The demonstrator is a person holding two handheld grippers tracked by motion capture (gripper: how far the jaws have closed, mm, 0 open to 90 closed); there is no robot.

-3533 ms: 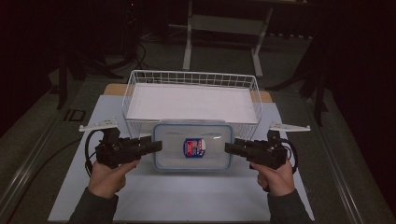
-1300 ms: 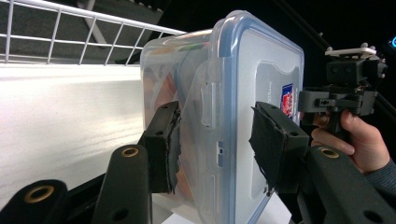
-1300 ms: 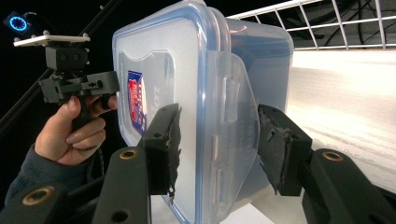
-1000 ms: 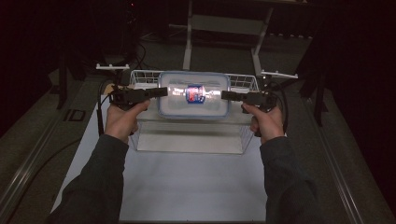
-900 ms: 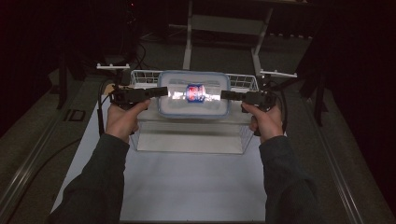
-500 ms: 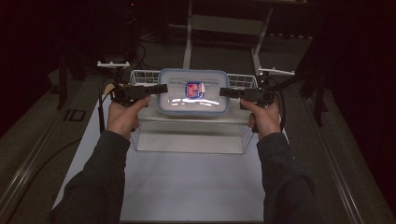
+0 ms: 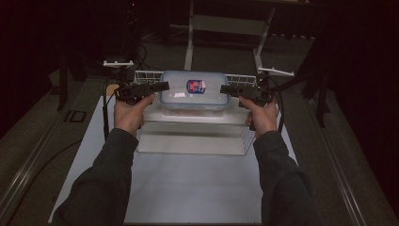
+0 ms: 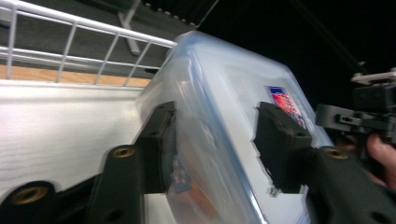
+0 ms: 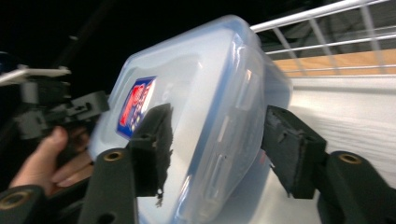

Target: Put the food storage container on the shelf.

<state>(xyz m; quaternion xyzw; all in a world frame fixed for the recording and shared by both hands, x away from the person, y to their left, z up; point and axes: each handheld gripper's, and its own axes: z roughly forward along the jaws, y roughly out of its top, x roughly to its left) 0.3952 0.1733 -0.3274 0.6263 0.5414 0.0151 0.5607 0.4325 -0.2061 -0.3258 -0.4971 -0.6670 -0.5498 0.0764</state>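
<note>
Since the frame three and a half seconds back, the plastic box (image 7: 195,92) has gone from the white table (image 7: 188,188) in front of the wire basket (image 7: 195,141) to a raised spot over the basket's far half, and both arms have stretched forward with it.

Hidden or unclear: the box's contents are hard to make out, showing as an orange blur through the clouded wall in the left gripper view. The room beyond the table is dark. Whether the box's underside touches the basket cannot be told from the high view.

The left gripper (image 7: 162,86) clamps the box's left end, one jaw under the base and one on the lid near the red and blue label (image 8: 286,103). The right gripper (image 7: 222,88) clamps the opposite end the same way, jaws pressed to lid and base. Both hold it level.

The left hand (image 7: 128,113) and right hand (image 7: 259,117) grip the handles with forearms extended, dark sleeves running back to the bottom edge.
</note>
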